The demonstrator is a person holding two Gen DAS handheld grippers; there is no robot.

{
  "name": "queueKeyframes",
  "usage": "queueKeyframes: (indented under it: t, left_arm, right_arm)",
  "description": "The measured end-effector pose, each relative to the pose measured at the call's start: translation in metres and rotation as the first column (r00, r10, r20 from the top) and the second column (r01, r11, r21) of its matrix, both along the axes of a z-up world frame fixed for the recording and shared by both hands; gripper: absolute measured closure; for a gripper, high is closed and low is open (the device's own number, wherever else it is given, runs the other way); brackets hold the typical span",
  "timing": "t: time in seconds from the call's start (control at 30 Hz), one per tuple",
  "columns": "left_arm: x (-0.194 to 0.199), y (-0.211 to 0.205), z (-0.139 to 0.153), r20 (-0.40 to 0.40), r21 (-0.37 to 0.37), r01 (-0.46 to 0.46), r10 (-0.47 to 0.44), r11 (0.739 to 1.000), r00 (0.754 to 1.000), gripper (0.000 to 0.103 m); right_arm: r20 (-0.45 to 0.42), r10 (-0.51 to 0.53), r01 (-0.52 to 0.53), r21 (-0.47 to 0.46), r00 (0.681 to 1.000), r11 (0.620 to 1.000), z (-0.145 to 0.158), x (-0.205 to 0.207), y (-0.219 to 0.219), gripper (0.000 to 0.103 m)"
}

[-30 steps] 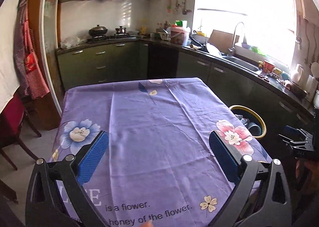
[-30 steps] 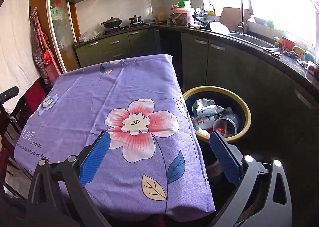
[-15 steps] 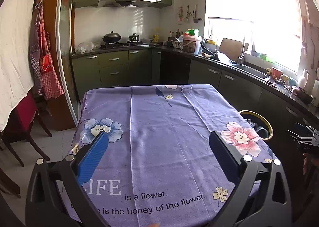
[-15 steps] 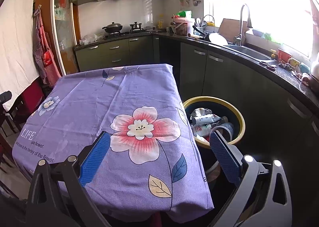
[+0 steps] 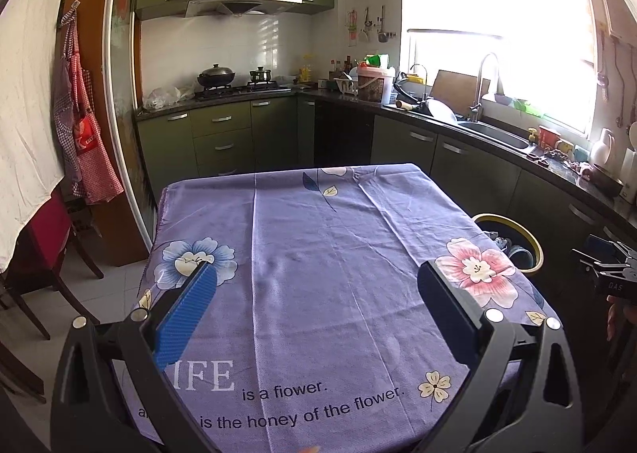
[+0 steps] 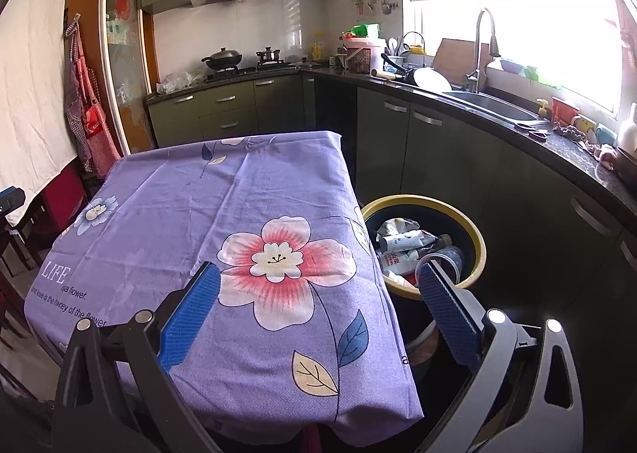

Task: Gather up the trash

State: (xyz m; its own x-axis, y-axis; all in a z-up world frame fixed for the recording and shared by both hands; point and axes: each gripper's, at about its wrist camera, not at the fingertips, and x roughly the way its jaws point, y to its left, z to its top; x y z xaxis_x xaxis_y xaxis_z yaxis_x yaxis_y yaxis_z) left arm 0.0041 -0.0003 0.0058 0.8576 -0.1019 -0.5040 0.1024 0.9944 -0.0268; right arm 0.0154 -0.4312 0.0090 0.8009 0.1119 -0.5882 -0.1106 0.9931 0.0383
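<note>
A yellow-rimmed dark bin [image 6: 475, 238] stands on the floor right of the table, holding bottles, a clear cup and crumpled wrappers [image 6: 410, 246]. The left wrist view shows the same bin [image 5: 531, 242] past the table's right edge. My left gripper [image 5: 314, 285] hangs open above the purple flowered tablecloth [image 5: 318, 238], with nothing between its blue pads. My right gripper [image 6: 318, 289] is open too, over the table's near right corner, its right finger above the bin's rim. No loose trash shows on the tablecloth [image 6: 223, 206]. The right gripper [image 5: 609, 273] shows at the left wrist view's right edge.
Green cabinets with a dark counter [image 5: 477, 130] wrap the back and right, carrying a sink, dishes and jars. A stove with pots [image 5: 235, 80] sits at the back. A red chair [image 5: 43, 238] and hanging aprons [image 5: 85, 142] are at the left.
Both grippers have risen and drawn back from the table, so more of the kitchen and tablecloth shows. Both stayed open and empty.
</note>
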Motion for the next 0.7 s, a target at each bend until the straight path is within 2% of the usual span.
queueKeyframes:
  t: [0.7]
  left_arm:
    - [-0.0021, -0.0058, -0.0041, -0.008, 0.013, 0.015, -0.015, 1.0, 1.0, 0.007]
  right_arm:
    - [0.003, 0.002, -0.002, 0.001, 1.0, 1.0, 0.0002, 0.0001, 0.0005, 0.005]
